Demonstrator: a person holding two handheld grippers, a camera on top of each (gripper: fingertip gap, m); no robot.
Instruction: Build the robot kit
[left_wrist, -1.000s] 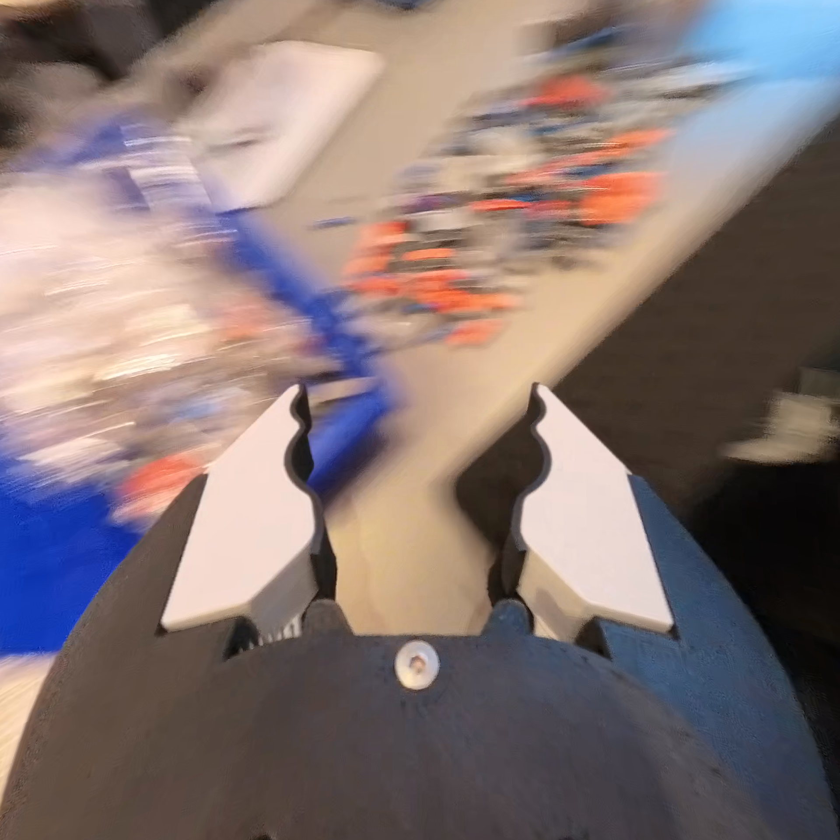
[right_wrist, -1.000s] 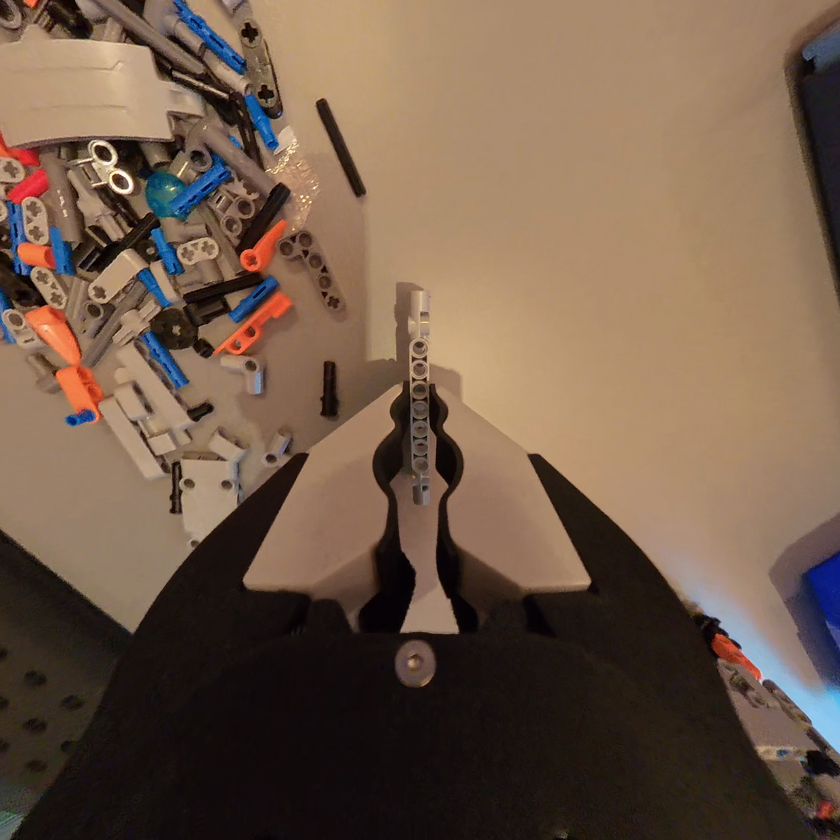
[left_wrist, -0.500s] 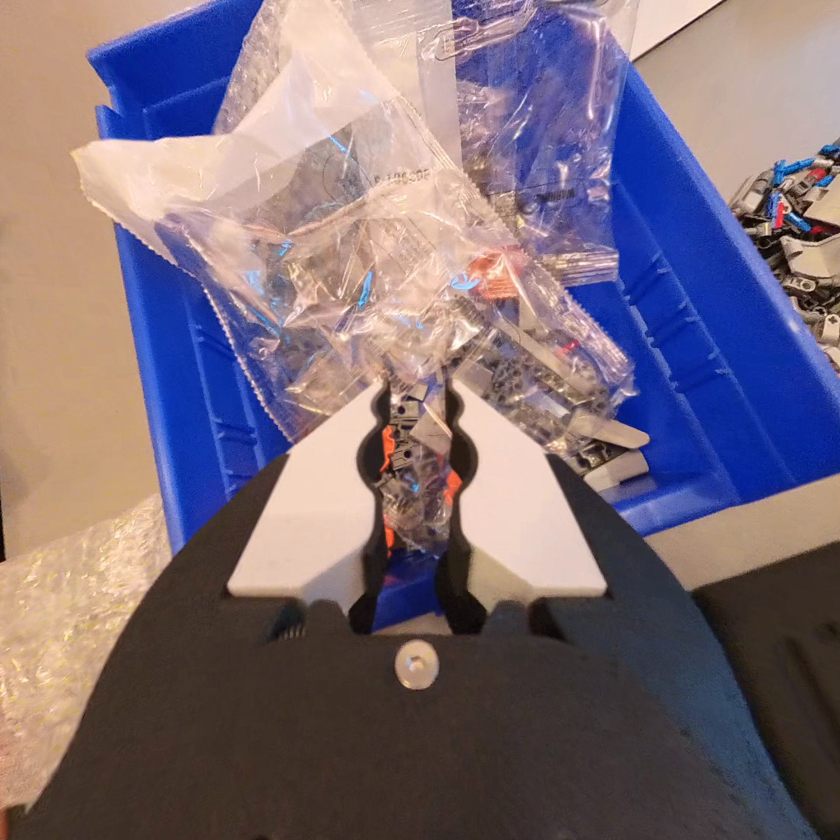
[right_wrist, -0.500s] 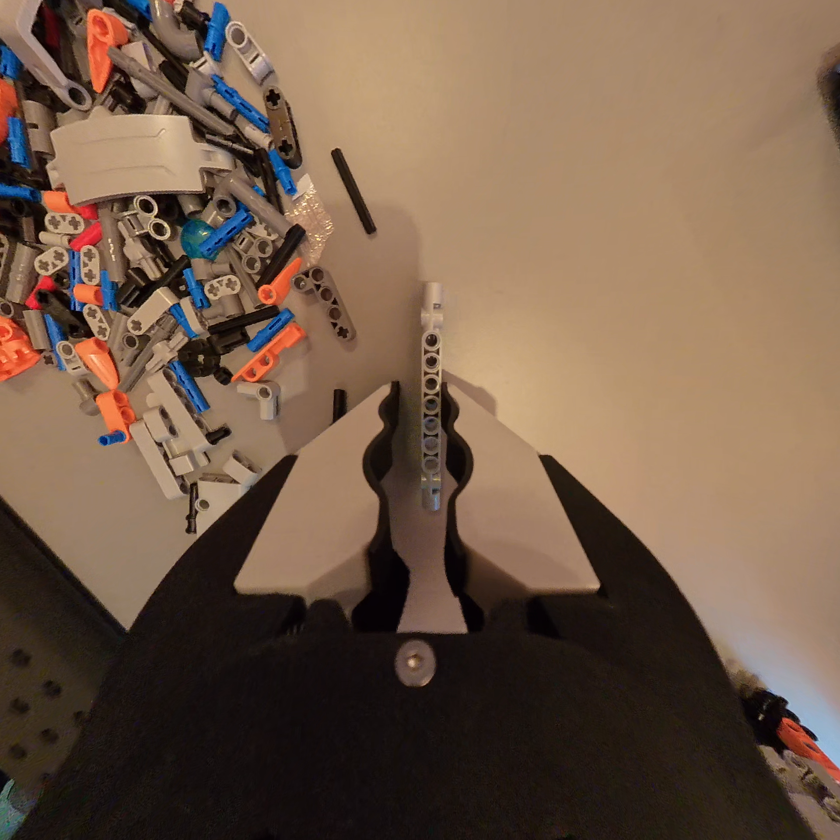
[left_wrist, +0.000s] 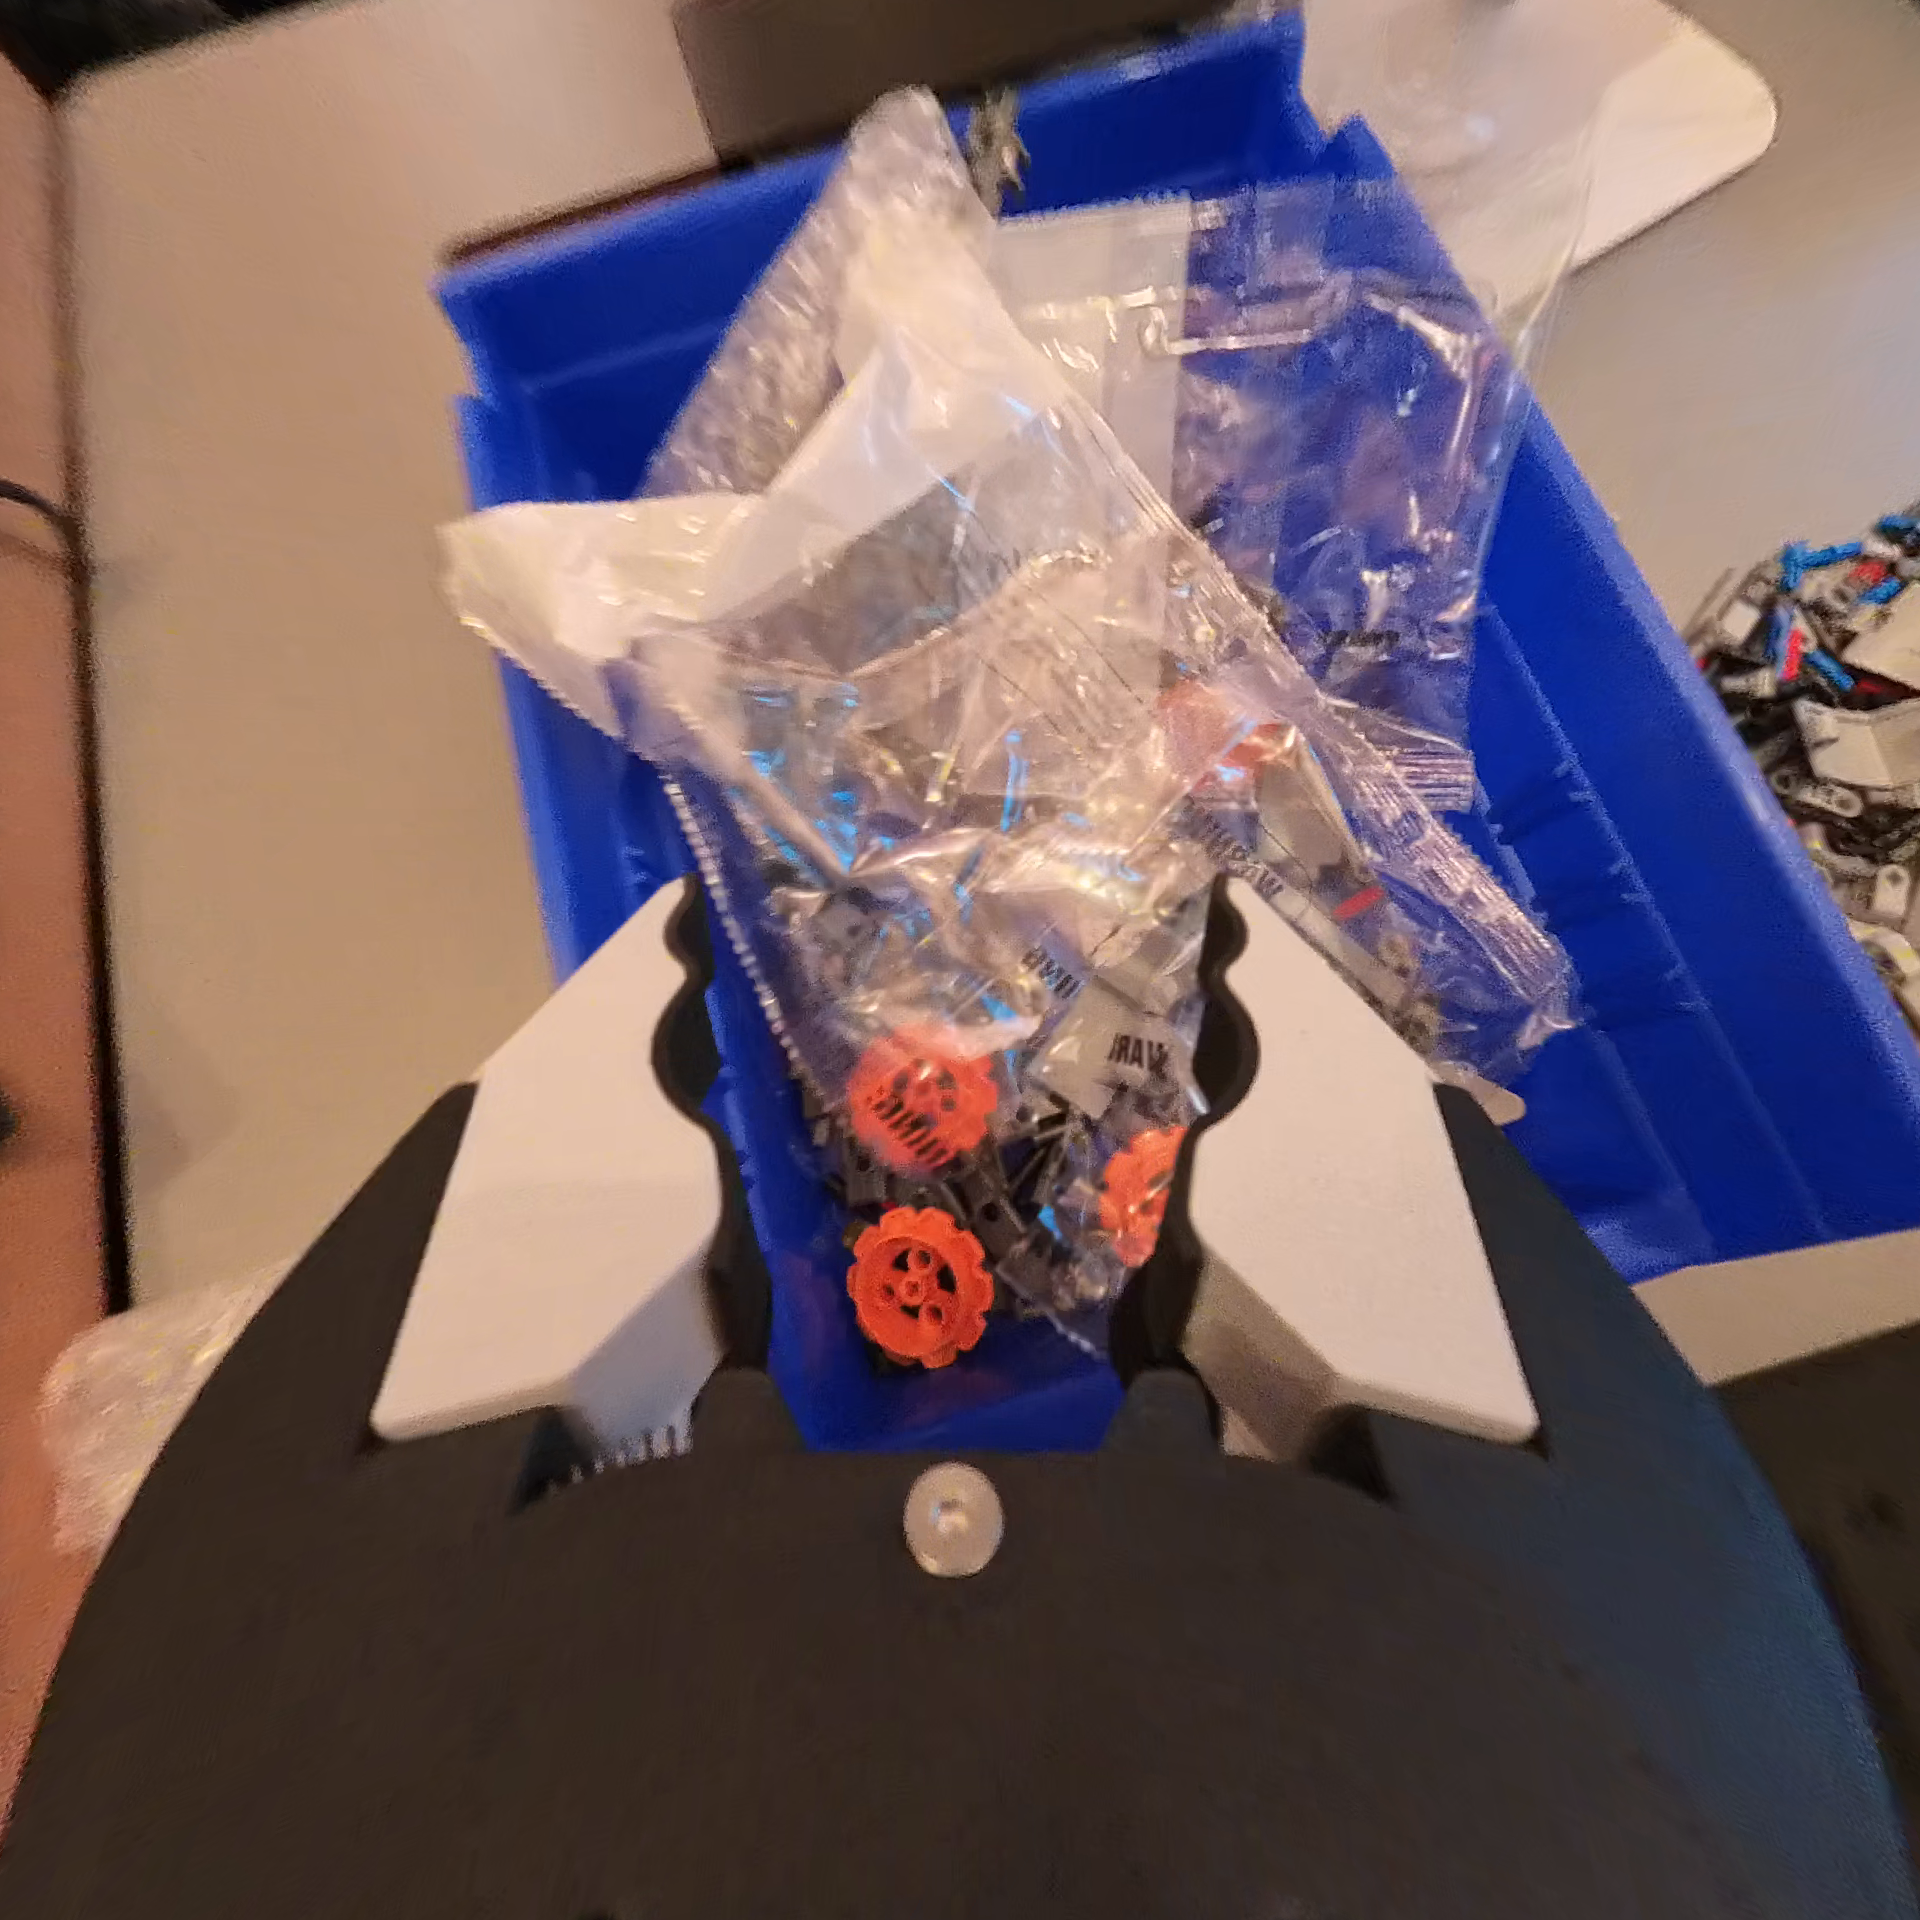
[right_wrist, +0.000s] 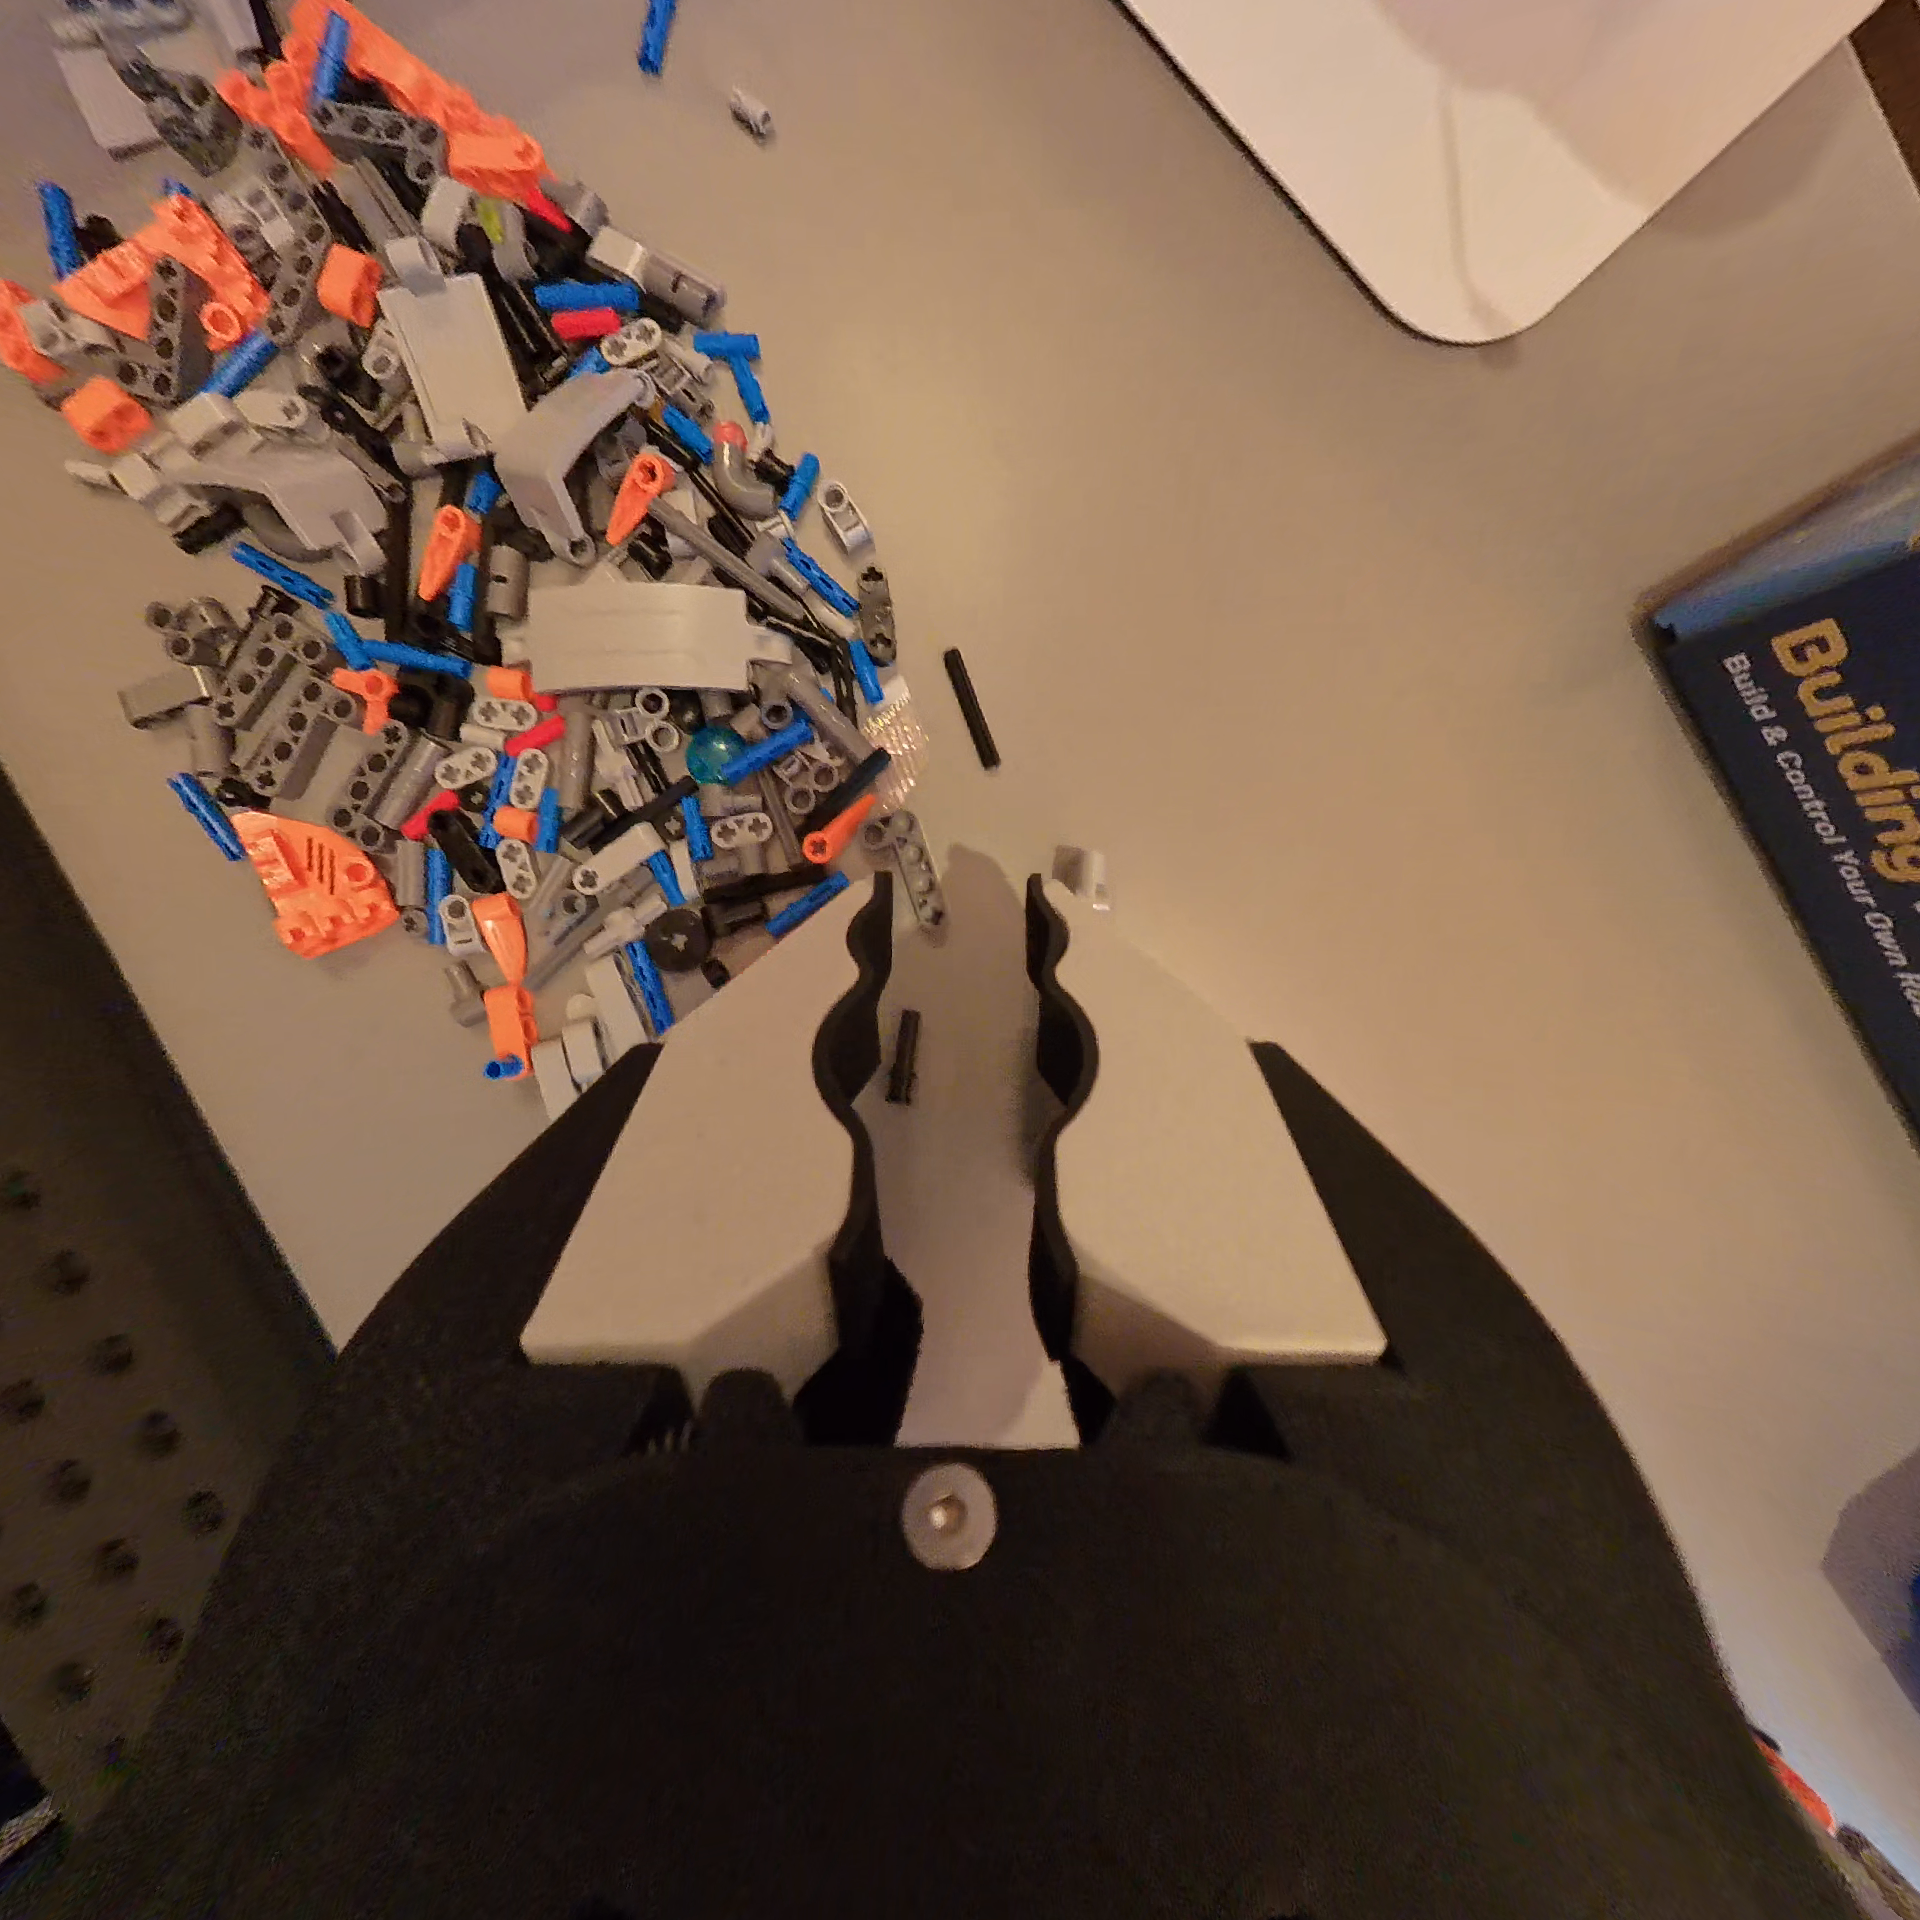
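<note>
In the left wrist view my left gripper is open wide over a blue bin. A clear plastic bag of small parts, with orange toothed wheels inside, lies in the bin between my fingers, and the pads do not press on it. In the right wrist view my right gripper is partly open and empty above the beige table. A short black pin lies on the table between its fingers. A small light grey piece shows just past the right fingertip.
A pile of grey, blue, orange and black building parts lies left of my right gripper, with a black axle beside it. A white board, a dark blue box and a black perforated mat border the table. Bubble wrap lies left of the bin. The grippers' ends are close to 45 centimetres from one another. Measured from the fingertips, the black axle is 7 centimetres or so from the right gripper and 35 centimetres from the left.
My left gripper swung to the bin, closed on the bag, then opened wide again. My right gripper opened, let go of the long grey beam and drew back.
</note>
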